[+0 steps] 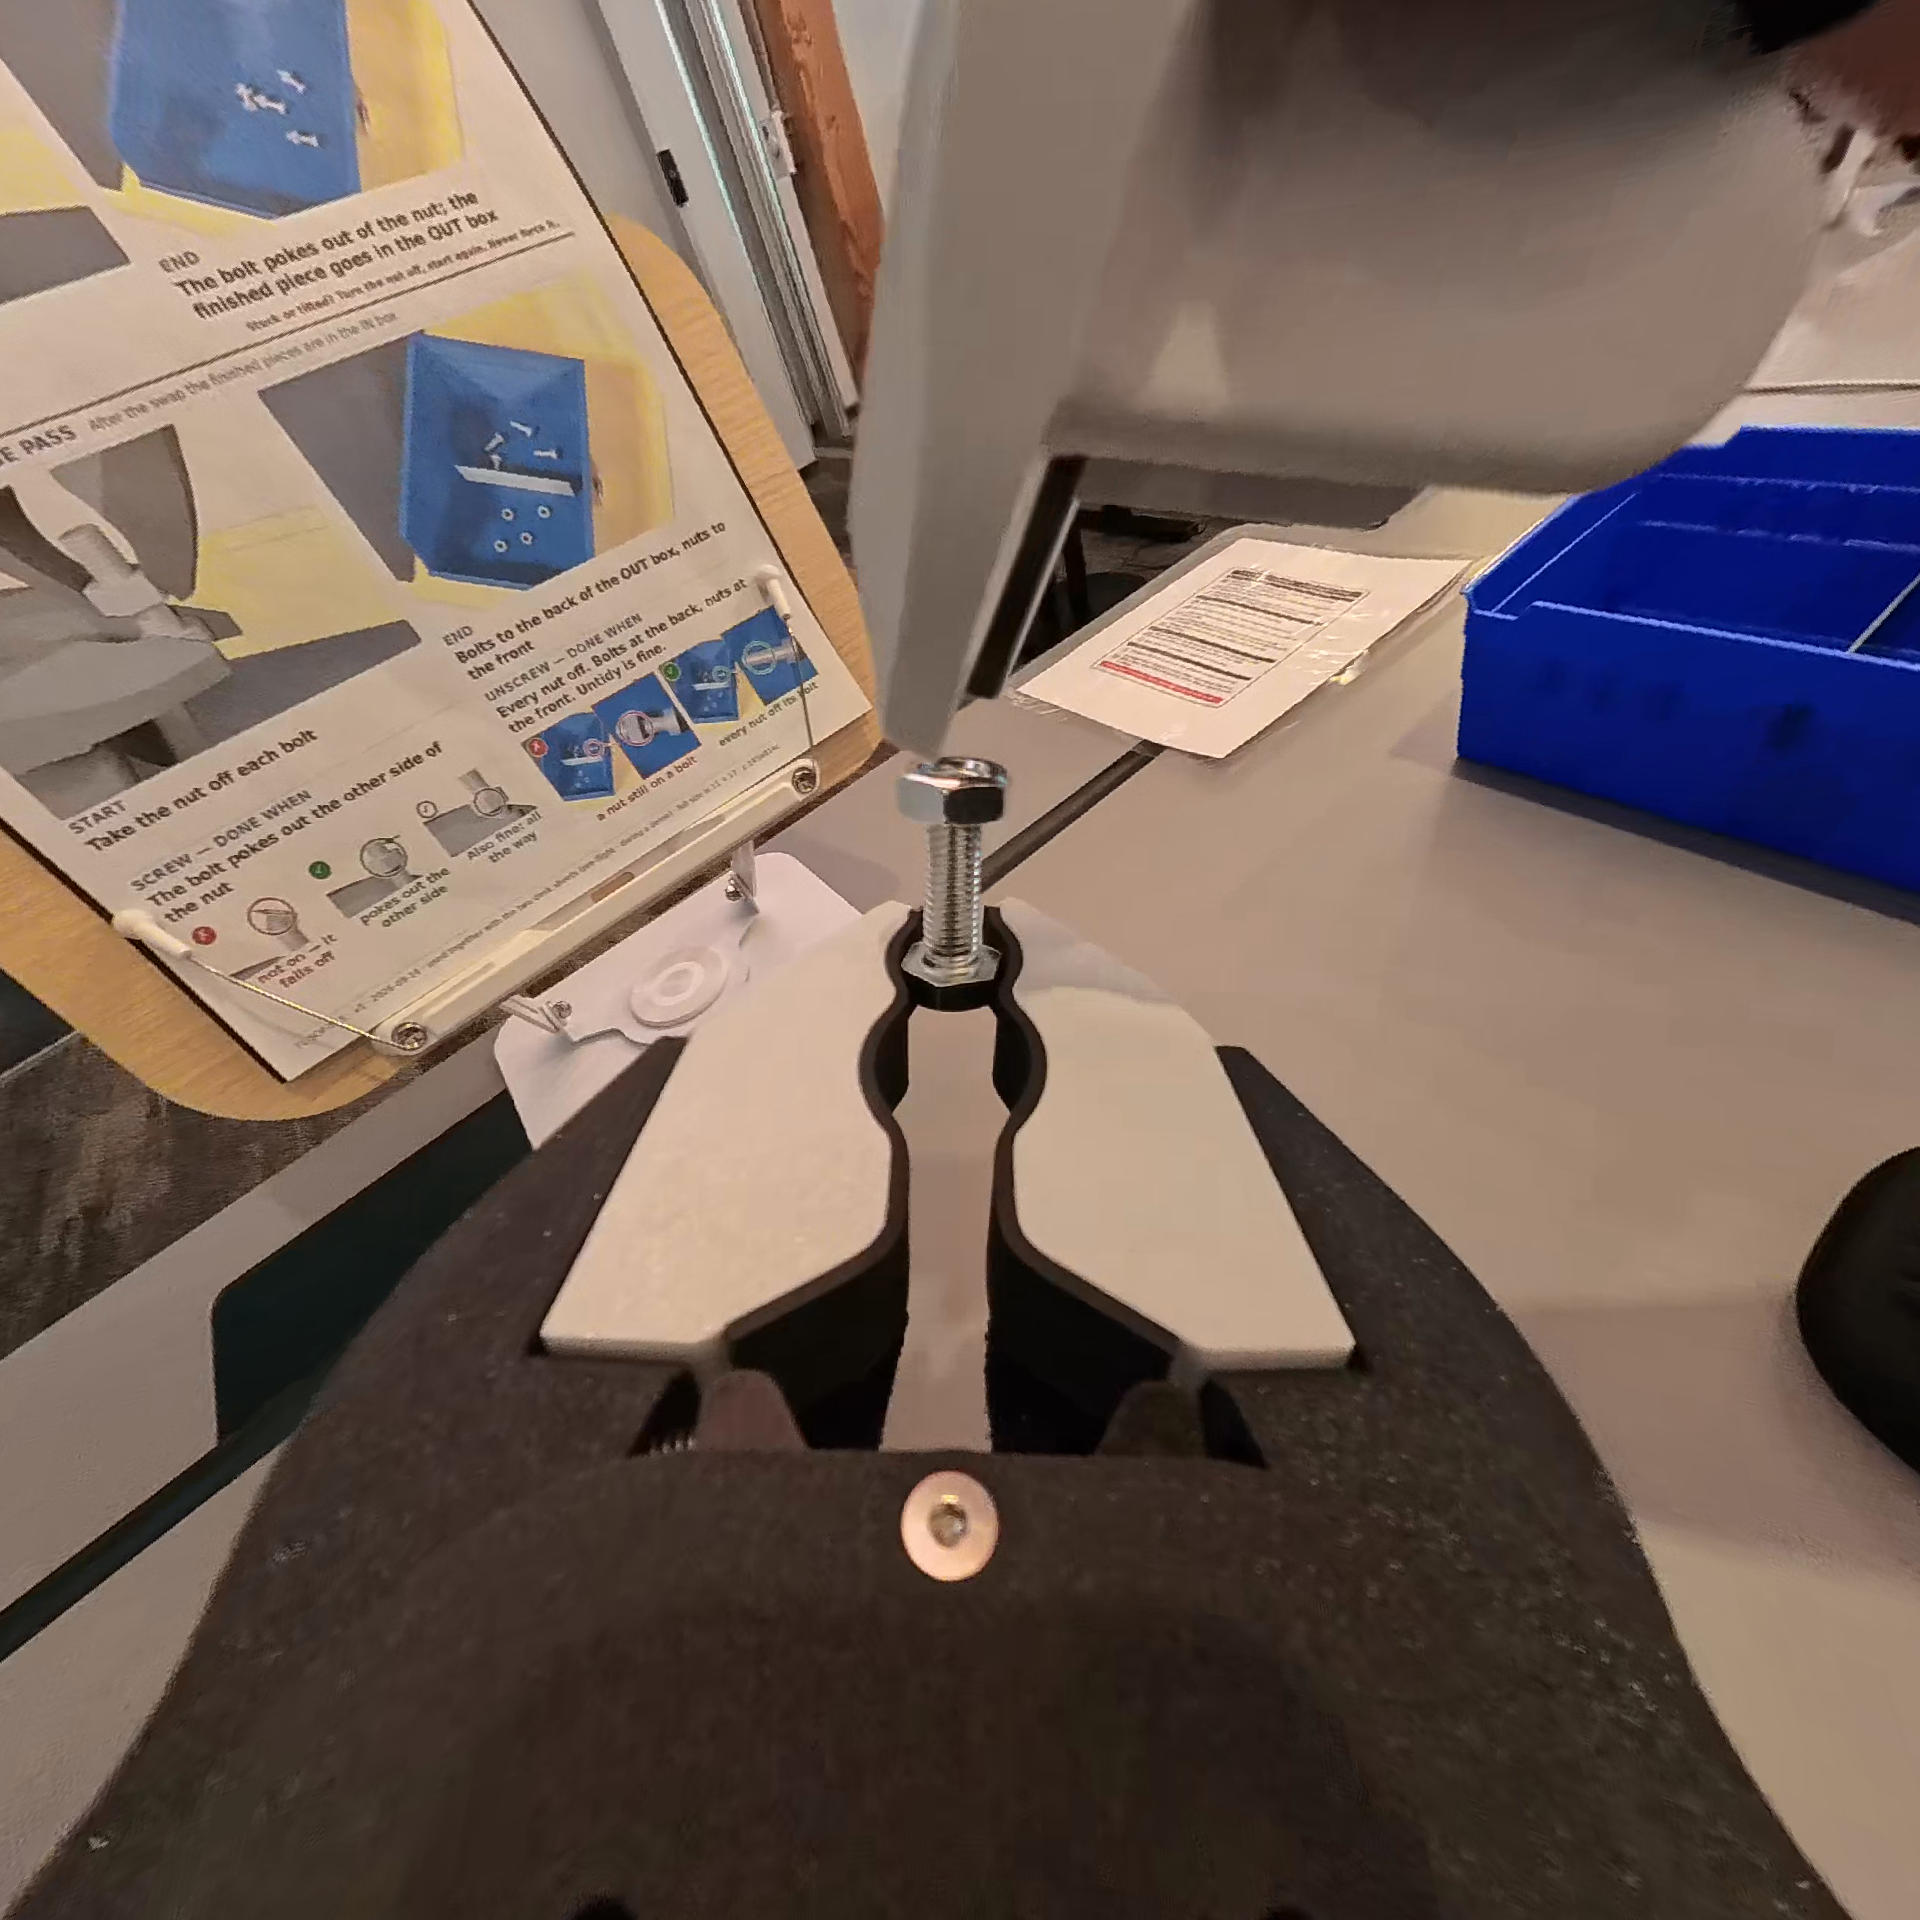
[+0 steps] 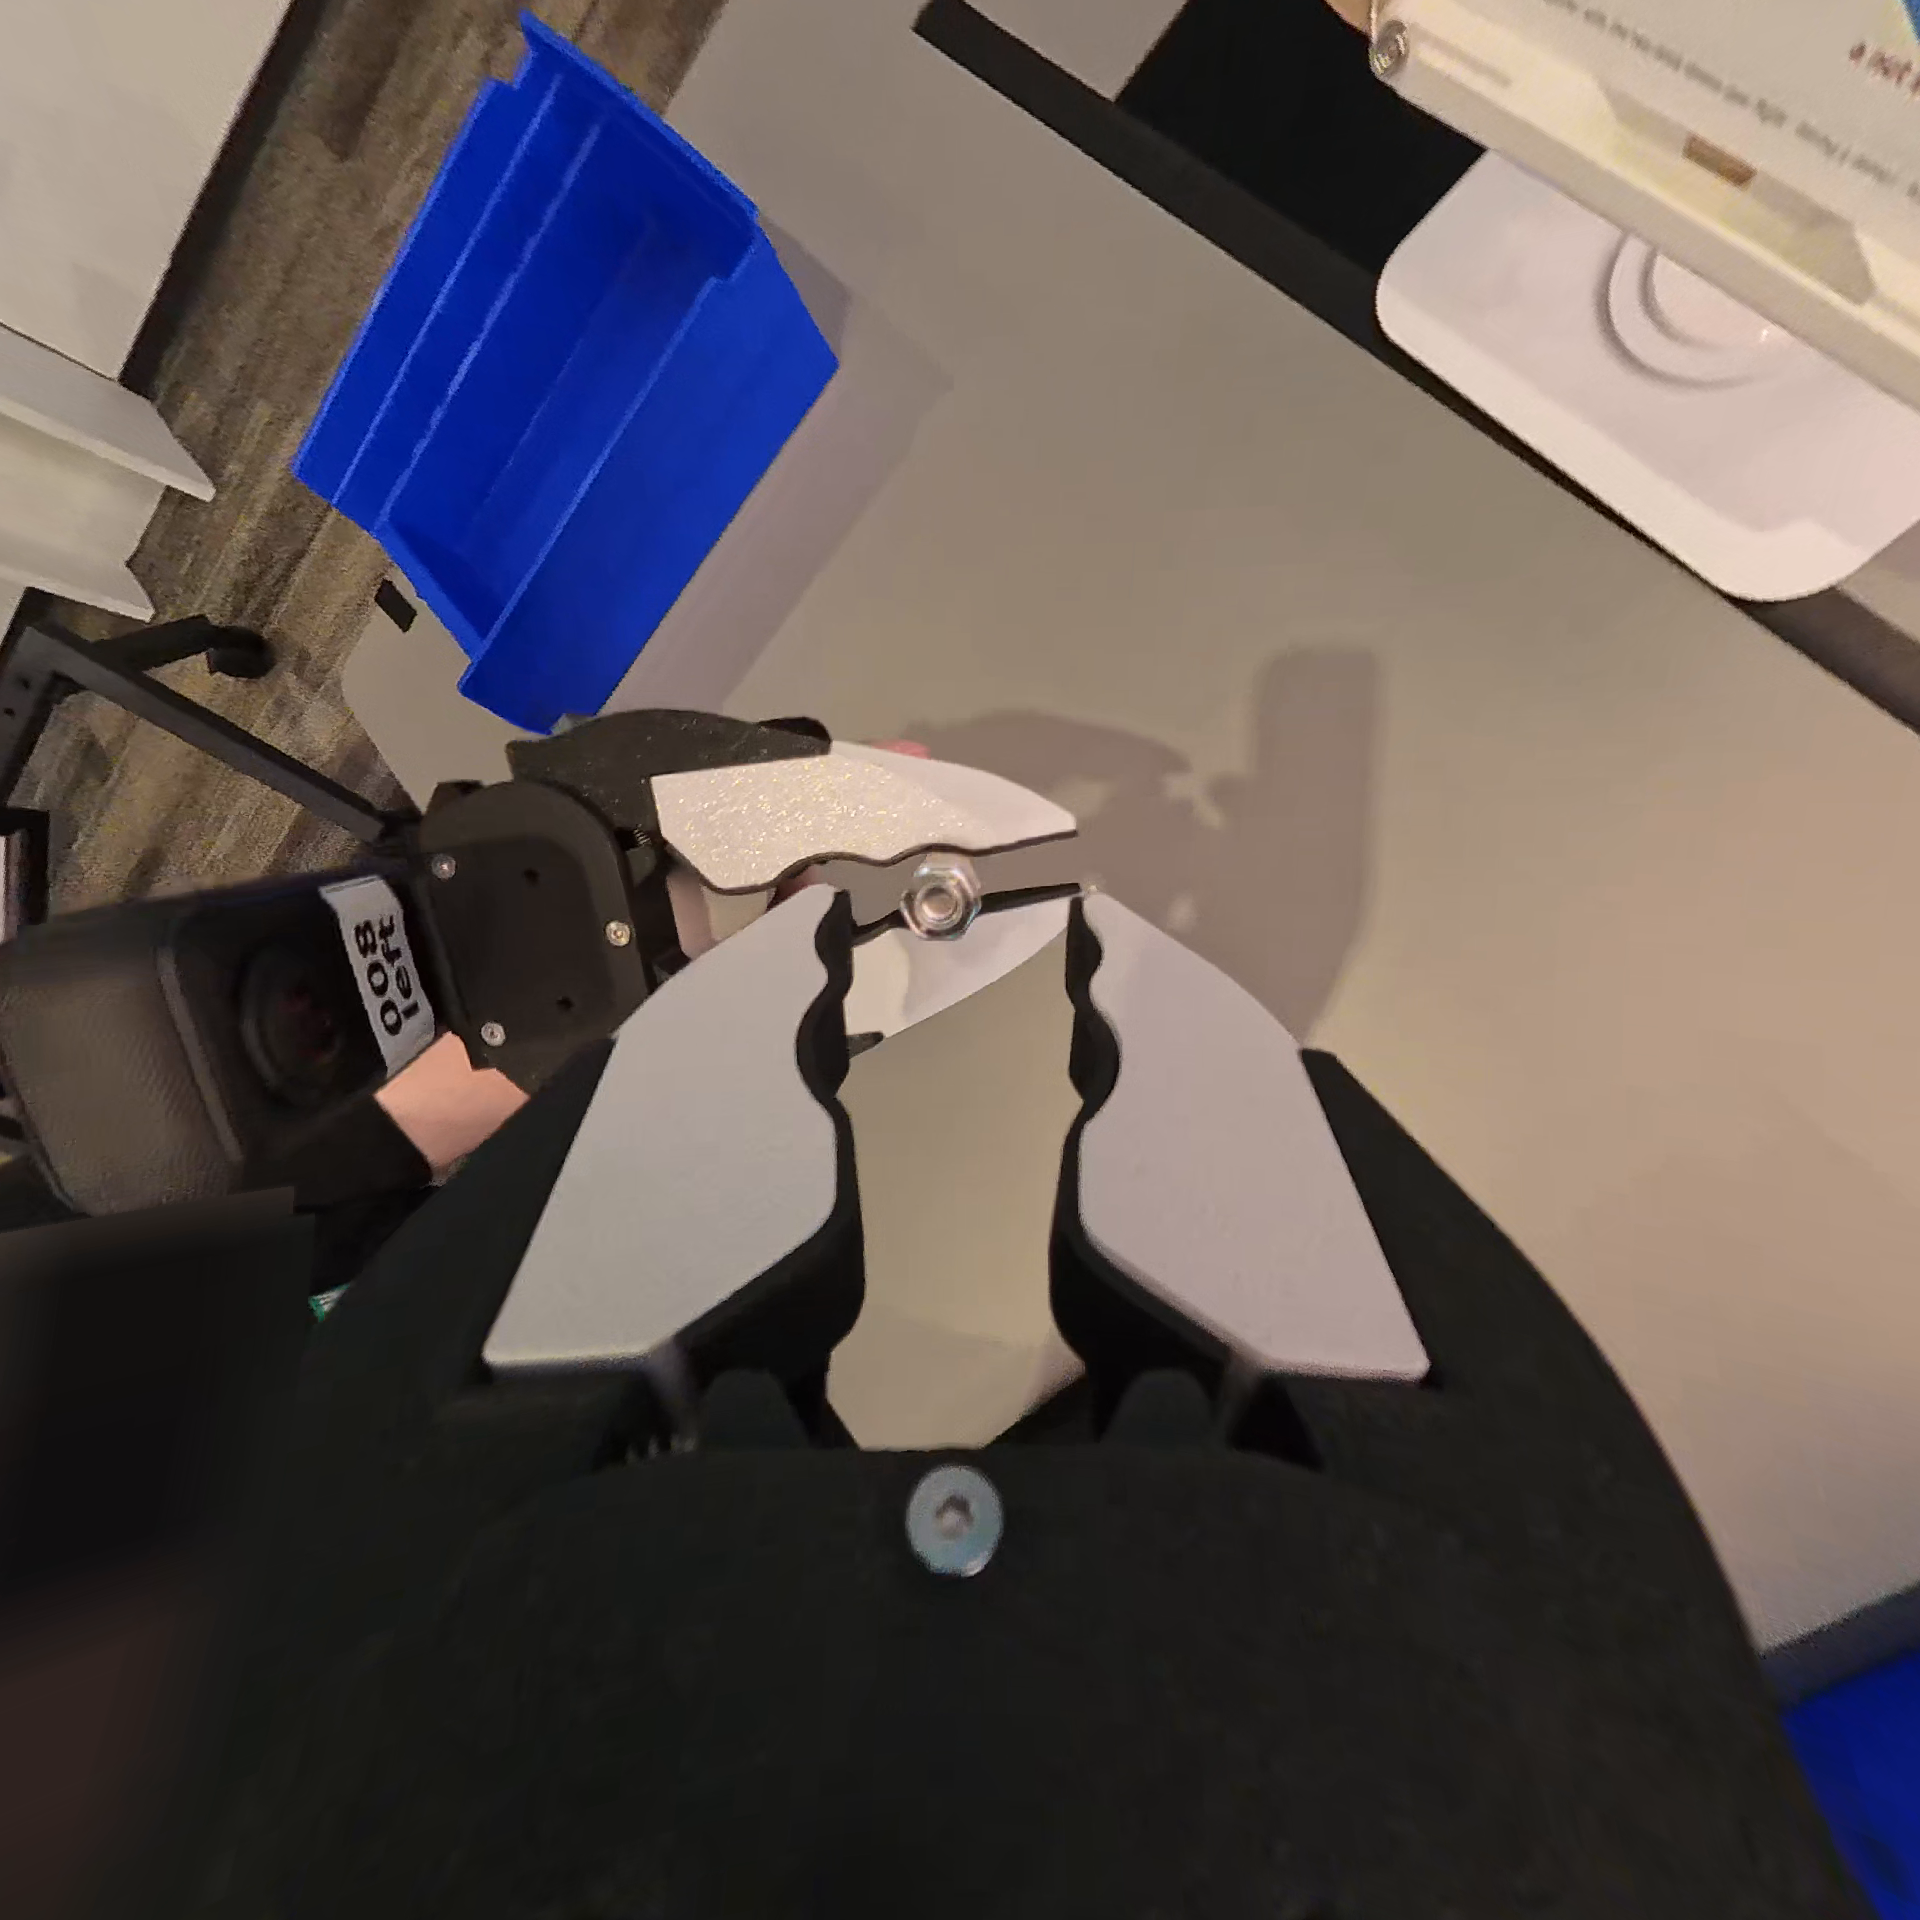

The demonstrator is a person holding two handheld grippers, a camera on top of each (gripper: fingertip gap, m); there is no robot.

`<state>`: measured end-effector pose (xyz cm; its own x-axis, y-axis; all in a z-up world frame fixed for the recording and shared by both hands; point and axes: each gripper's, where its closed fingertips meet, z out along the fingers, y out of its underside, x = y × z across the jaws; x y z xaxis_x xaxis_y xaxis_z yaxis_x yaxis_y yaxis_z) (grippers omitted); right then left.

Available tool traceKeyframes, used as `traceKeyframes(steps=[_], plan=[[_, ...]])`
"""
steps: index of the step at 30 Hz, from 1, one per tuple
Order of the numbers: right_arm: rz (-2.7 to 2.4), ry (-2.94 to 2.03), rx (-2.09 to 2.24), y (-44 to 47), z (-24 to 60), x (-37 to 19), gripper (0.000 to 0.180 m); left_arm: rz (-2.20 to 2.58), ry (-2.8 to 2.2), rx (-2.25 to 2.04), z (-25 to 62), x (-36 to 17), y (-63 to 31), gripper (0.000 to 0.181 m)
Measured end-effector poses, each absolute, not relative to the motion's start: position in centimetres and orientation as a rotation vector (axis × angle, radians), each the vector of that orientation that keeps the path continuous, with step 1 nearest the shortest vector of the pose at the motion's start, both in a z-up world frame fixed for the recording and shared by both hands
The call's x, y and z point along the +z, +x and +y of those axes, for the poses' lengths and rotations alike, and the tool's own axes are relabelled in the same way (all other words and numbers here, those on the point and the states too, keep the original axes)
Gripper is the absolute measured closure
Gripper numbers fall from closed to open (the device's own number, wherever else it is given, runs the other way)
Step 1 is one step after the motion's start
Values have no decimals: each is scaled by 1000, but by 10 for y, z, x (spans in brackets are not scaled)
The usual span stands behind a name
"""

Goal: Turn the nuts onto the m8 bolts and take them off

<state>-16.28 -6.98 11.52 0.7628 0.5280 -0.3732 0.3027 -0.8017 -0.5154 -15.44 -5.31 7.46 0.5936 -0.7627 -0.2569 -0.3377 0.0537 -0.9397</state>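
In the left wrist view my left gripper [image 1: 951, 935] is shut on a thin hex nut [image 1: 951, 961] in the notch at its fingertips. A silver bolt [image 1: 951, 883] stands upright in the nut, hex head [image 1: 951, 795] on top. A grey finger [image 1: 935, 520] of my right gripper comes down from above and reaches the head. In the right wrist view my right gripper [image 2: 954, 904] is open, looking straight down. The bolt head [image 2: 938, 909] lies between its fingertips [image 2: 1101, 935]. The left gripper [image 2: 862, 831] shows side-on from the left.
A blue bin [image 1: 1714, 665] stands on the grey table [image 1: 1455, 1039] at the right, and it also shows in the right wrist view [image 2: 561, 384]. An instruction board [image 1: 343, 520] leans on a white stand [image 2: 1662, 416]. A laminated sheet [image 1: 1236, 644] lies behind. A black object [image 1: 1870, 1299] sits at the right edge. The tips of one gripper are about 5 cm away from the tips of the other.
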Motion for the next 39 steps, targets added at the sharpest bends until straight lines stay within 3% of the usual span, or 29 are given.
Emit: traceKeyframes(steps=[17, 25, 39], plan=[[-650, -2601, 702, -174, -76, 108, 163, 961, -1526, -414, -58, 80, -156, 170], [-805, -2589, 660, -171, -84, 108, 164, 1022, -1514, -470, -66, 80, -152, 170], [-1860, -1810, 732, -197, -188, 131, 164, 1660, -1201, -1541, -206, 103, -171, 170]])
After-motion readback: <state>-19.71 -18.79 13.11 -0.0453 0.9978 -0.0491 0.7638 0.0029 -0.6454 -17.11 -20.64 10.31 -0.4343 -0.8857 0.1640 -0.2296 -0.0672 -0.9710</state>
